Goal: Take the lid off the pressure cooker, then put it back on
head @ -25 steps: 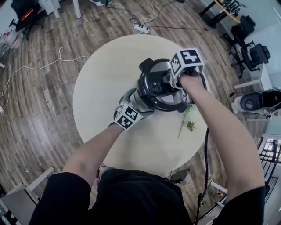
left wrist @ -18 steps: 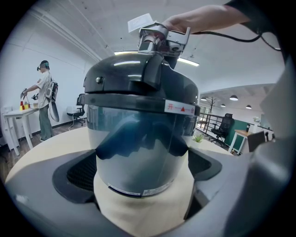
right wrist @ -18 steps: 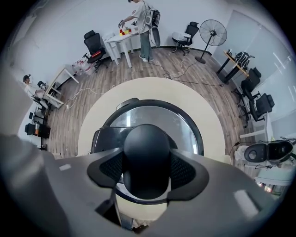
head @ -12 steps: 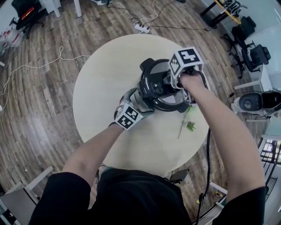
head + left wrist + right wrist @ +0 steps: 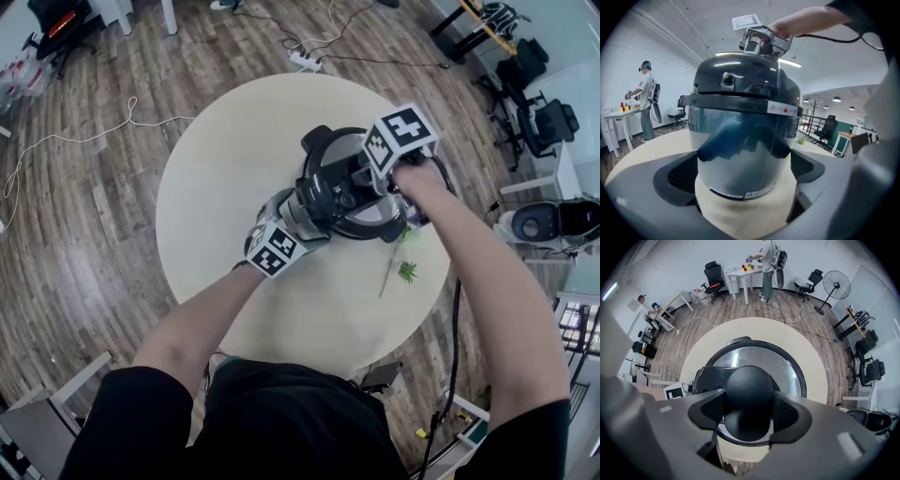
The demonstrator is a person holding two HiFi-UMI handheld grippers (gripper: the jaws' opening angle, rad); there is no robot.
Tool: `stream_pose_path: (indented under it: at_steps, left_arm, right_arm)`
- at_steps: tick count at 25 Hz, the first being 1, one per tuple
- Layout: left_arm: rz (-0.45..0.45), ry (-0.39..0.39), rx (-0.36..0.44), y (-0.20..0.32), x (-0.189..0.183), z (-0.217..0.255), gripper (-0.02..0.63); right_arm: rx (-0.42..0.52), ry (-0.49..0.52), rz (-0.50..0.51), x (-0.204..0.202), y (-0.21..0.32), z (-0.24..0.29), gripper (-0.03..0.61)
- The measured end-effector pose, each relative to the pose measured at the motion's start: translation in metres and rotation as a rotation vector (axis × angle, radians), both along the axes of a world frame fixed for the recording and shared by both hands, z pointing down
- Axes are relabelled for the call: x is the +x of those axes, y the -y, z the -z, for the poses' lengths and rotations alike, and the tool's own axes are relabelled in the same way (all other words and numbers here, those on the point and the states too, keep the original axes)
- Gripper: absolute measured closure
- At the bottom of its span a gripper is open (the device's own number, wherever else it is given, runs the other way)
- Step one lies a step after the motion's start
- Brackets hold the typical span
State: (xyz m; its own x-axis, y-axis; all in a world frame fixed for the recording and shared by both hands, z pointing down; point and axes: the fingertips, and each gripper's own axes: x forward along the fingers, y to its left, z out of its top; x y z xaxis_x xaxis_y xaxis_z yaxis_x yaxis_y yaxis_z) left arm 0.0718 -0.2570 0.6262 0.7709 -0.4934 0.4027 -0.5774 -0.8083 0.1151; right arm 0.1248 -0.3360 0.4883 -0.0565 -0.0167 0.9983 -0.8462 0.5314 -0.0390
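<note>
The round table (image 5: 202, 202) carries the pressure cooker (image 5: 740, 154) near its far right part, and the lid (image 5: 761, 359) sits on the pot, not lifted clear in any view

The left gripper (image 5: 743, 166) comes in low from the side, its jaws standing on either flank of the cooker's steel body with the pads against the wall, so it clamps the pot and braces it. The right gripper (image 5: 749, 411) hangs straight above, pointing down, its two pads closed on the black knob (image 5: 749, 390) at the middle of the lid

What has changed over the last second is small: in the head view the marker cube on the right gripper has rolled a little about its own axis, while both hands have kept their places and the jaws have kept the same width. With the knob gripped, that roll reads as a twist of the lid on its seat, though whether it is unlocking or locking I cannot tell
</note>
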Motion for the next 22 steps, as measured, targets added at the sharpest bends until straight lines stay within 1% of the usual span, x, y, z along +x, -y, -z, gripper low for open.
stream_pose_path:
  at_steps: [3, 7, 9, 11, 19, 22]
  left_arm:
    - [-0.001, -0.002, 0.0, -0.0008, -0.0016, 0.0013, 0.023]
    - [0.001, -0.004, 0.0, -0.0004, -0.0009, 0.0009, 0.023]
    - [0.002, -0.006, -0.001, -0.0011, 0.0, 0.0004, 0.023]
    - [0.005, -0.006, 0.002, -0.0013, 0.0007, 0.0, 0.023]
    - [0.003, 0.006, -0.007, -0.0004, -0.0003, -0.0006, 0.023]
    - [0.005, 0.015, -0.015, -0.0005, -0.0008, -0.0021, 0.023]
  right_arm:
    - [-0.003, -0.005, 0.093, -0.003, -0.0019, 0.0008, 0.29]
    - [-0.005, -0.017, 0.293, -0.0054, -0.0051, 0.0008, 0.29]
    - [-0.002, -0.016, 0.361, -0.0059, -0.0062, 0.0, 0.287]
    - [-0.001, -0.015, 0.381, -0.0058, -0.0063, -0.0008, 0.285]
    - [0.002, -0.012, 0.367, -0.0066, -0.0052, -0.0004, 0.285]
    - [0.017, -0.012, 0.374, -0.0078, -0.0054, -0.0001, 0.285]
